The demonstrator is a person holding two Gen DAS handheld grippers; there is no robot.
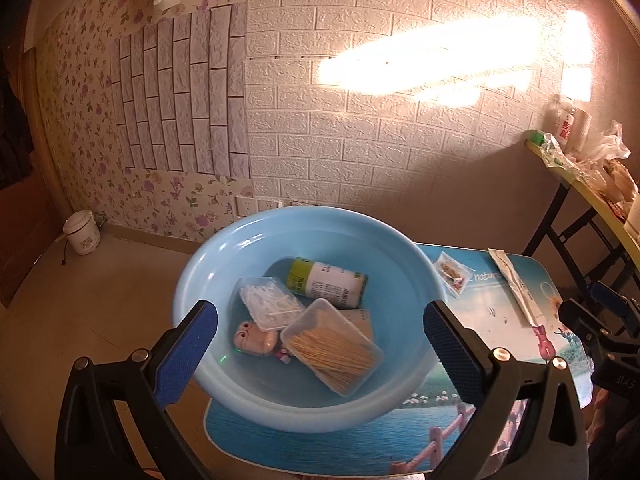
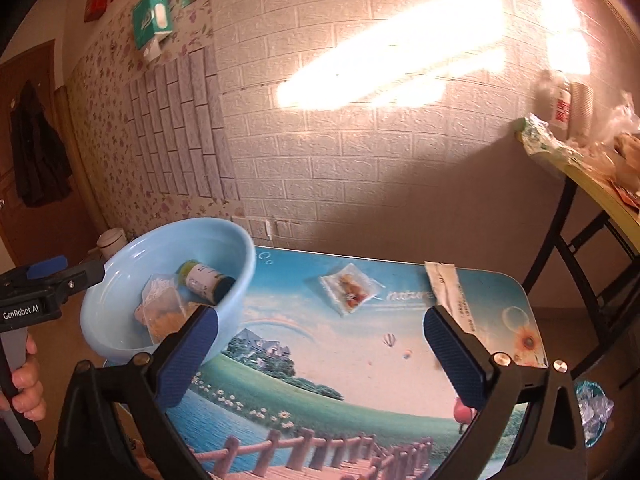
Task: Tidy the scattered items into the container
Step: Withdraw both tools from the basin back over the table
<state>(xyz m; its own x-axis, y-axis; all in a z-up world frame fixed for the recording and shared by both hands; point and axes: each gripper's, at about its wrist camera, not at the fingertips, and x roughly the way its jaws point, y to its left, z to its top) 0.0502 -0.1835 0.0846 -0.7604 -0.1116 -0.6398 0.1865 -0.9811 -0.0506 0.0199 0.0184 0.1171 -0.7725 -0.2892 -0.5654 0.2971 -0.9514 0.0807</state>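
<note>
Both tongs (image 1: 320, 344) (image 2: 320, 350) gaping, empty; risk of knocking the basin (image 1: 224, 248), overhanging the desk (image 2: 400, 360) edge at left, when reaching for the flat packet (image 2: 350, 288).

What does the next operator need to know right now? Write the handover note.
Left gripper: jaws open, empty, over the blue basin.
Right gripper: jaws open, empty, over the table.
Done: in the basin lie the white bottle, the cotton swab box, the toothpick box and a small pink toy.
Left: on the table, the small clear bag and the long paper-wrapped packet; a pink item lies at the packet's near end.
</note>
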